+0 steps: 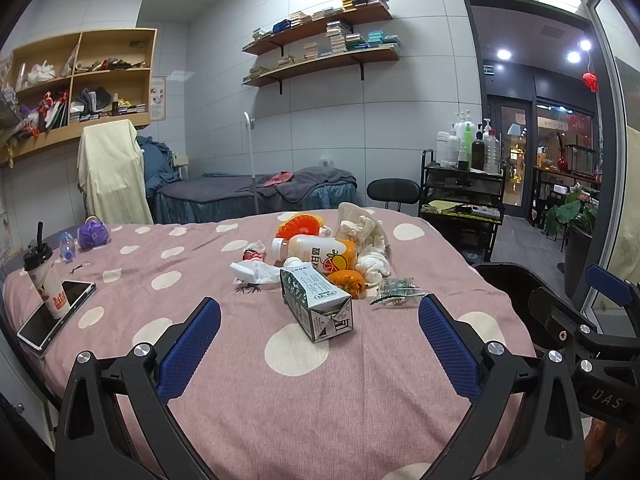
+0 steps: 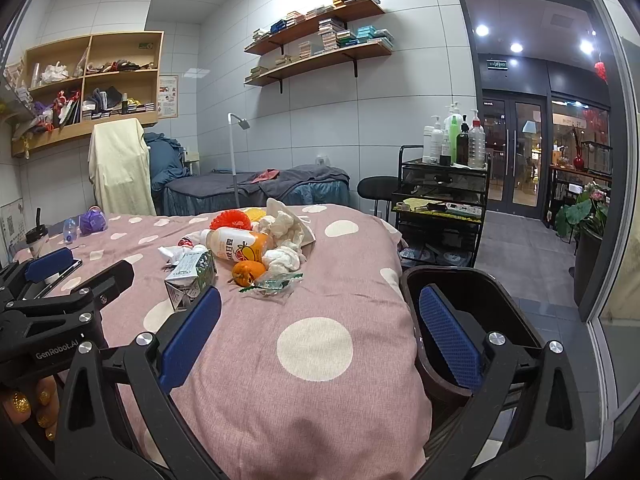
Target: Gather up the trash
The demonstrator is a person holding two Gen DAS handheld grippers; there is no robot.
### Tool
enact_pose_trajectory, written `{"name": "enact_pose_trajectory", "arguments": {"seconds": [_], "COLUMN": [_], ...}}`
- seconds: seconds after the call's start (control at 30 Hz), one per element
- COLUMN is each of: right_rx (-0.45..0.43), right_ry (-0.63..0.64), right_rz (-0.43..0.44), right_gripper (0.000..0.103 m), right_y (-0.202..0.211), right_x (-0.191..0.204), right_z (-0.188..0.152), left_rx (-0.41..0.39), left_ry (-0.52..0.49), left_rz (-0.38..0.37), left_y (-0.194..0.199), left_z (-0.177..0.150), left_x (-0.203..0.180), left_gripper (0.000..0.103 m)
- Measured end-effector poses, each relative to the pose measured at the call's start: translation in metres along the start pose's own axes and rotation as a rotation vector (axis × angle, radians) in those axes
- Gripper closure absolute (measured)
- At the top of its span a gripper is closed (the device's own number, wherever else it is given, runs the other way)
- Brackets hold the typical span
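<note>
A heap of trash lies mid-bed on a pink polka-dot cover [image 1: 304, 392]: a grey-green milk carton [image 1: 316, 304] on its side, a juice bottle [image 1: 316, 254], orange peel [image 1: 347, 282], crumpled tissues [image 1: 370, 236], a green wrapper [image 1: 396, 290] and a white tissue [image 1: 256, 272]. My left gripper [image 1: 319, 312] is open and empty, just short of the carton. My right gripper [image 2: 320, 300] is open and empty too, over the bed's right edge; its right finger [image 2: 448, 340] stands in front of a black bin [image 2: 500, 300] beside the bed.
At the bed's left edge a cup with a straw [image 1: 44, 276] stands on a phone [image 1: 56, 312], with a purple pouch [image 1: 93, 234] and a small bottle [image 1: 67, 245] behind. A black cart with bottles [image 1: 464, 184] and a chair [image 1: 394, 192] stand beyond.
</note>
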State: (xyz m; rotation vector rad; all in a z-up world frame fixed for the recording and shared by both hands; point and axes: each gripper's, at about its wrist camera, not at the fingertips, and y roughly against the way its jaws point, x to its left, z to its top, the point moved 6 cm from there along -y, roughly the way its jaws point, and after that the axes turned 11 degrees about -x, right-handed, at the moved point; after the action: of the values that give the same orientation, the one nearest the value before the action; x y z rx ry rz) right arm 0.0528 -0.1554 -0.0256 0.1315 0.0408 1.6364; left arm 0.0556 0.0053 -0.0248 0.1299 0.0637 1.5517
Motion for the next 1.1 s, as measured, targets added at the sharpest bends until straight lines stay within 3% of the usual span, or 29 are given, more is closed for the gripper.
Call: {"name": "enact_pose_trajectory", "arguments": {"seconds": [1.1], "right_rx": [0.024], "right_ry": [-0.007], "right_rz": [0.001], "right_gripper": [0.005], "right_y": [-0.004], "right_x": [0.002], "right_z": [-0.008], "left_rx": [0.032], "left_ry": [0.001], "left_rz": [-0.013], "left_y": [-0.001], "left_z": [-0.010], "left_x": [0.001], "left_gripper": [0.006]}}
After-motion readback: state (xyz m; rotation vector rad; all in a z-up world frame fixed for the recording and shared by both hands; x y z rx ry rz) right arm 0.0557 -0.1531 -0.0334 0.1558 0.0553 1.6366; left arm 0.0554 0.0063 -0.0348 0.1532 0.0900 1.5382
